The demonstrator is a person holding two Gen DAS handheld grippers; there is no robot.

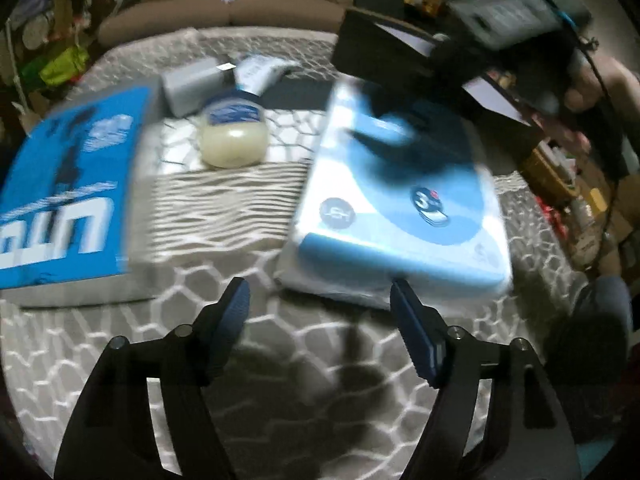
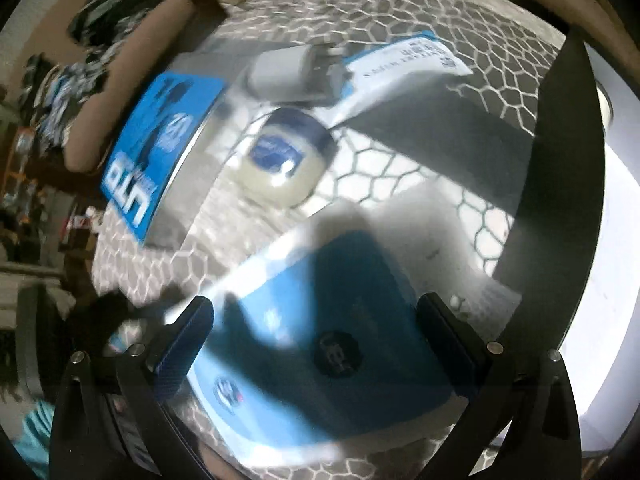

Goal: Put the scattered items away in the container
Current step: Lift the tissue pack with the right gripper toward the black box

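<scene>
A light blue and white tissue pack (image 1: 404,204) lies on the grey honeycomb-patterned mat (image 1: 224,208), right of centre. My left gripper (image 1: 324,304) is open and empty, just short of the pack's near edge. A blue box with white letters (image 1: 68,184) lies at the left. A jar with a blue label (image 1: 234,136) lies on its side behind, with a small grey box (image 1: 192,84) and a white and blue tube (image 1: 260,72) beyond it. My right gripper (image 2: 320,340) is open with the tissue pack (image 2: 320,344) between its fingers, apart from both. The jar (image 2: 280,160) and blue box (image 2: 160,148) show beyond.
A dark-walled container (image 2: 560,152) with a white inside stands at the right in the right wrist view. A beige sofa (image 1: 224,12) lies behind the mat. Cluttered shelves and boxes (image 1: 580,184) stand at the right. The right gripper's body (image 1: 508,20) hangs above the pack.
</scene>
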